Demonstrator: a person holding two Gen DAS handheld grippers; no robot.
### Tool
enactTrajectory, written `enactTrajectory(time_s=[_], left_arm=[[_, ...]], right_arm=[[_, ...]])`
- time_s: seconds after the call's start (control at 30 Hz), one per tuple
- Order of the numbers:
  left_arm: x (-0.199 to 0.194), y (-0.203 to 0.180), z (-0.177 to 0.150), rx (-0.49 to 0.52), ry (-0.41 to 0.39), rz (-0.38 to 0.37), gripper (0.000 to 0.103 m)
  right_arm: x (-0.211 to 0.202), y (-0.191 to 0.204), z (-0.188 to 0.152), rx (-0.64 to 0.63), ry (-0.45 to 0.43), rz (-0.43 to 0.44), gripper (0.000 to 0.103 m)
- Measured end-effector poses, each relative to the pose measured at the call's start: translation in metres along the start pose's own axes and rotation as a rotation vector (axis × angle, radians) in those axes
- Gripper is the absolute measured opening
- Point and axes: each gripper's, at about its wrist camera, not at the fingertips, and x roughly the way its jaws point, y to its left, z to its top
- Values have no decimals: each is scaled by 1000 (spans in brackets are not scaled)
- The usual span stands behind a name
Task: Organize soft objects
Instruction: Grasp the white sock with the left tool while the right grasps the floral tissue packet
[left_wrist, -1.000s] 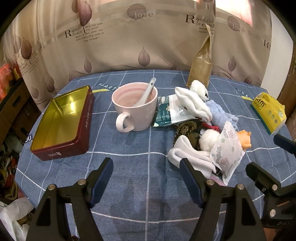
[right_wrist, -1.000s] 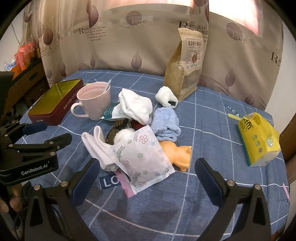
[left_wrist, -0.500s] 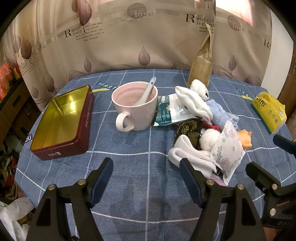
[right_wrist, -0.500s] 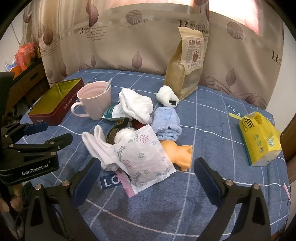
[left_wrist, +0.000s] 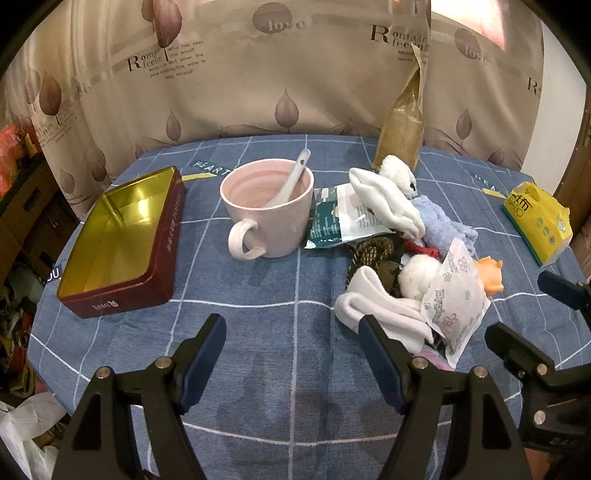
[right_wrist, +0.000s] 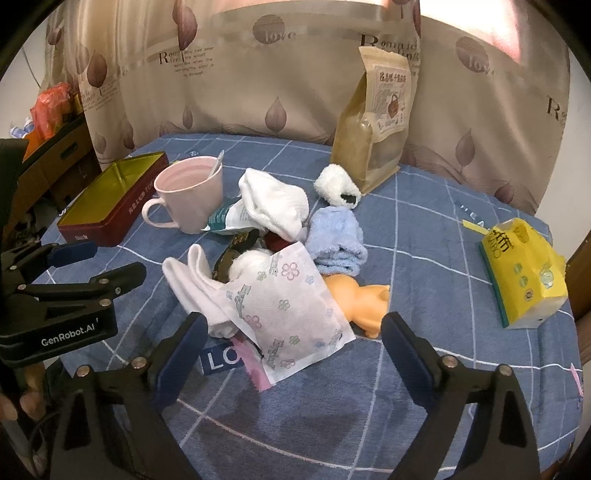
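The left gripper is held with its jaws spread wide and nothing between them, low over bare tablecloth, apparently so that either the tin or the pile can be reached from a neutral spot. The right gripper is likewise released and empty, poised just short of the floral white packet, which is framed between its fingers; this is judged to be the first pick, since it lies on top of the heap. From there outward, the soft things are bunched together at about 12 o'clock in the right view: a white sock at 10 o'clock of the packet, a blue towel beyond it, another white cloth and a fluffy white piece farther back. An orange rubber toy is partly covered by the packet. The open red tin, at 10 o'clock in the left view, is left empty, presumably as the receptacle. A pink mug stands between tin and pile.
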Motion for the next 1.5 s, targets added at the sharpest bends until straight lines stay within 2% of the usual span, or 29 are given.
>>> enactTrajectory(time_s=[0.17,0.57,1.1,1.23,1.33,1.43,1.5], left_arm=[[4,1,0,-4,11,-2,76],[13,6,-1,-9,37,-17,76],[30,11,4,-7,73,-28,76],[36,10,5,-6,89,-24,76],[40,7,6,0,97,-25,76],[43,4,6,8,106,-28,76],[44,2,7,14,107,-26,76]], right_arm=[[7,-3,-1,5,15,11,83],[21,-8,-2,-3,57,11,83],[76,-3,1,-115,159,31,85],[78,0,2,-156,138,32,83],[77,0,0,-171,122,42,69],[76,-1,-2,-171,105,55,64],[75,-1,-1,-173,101,52,56]])
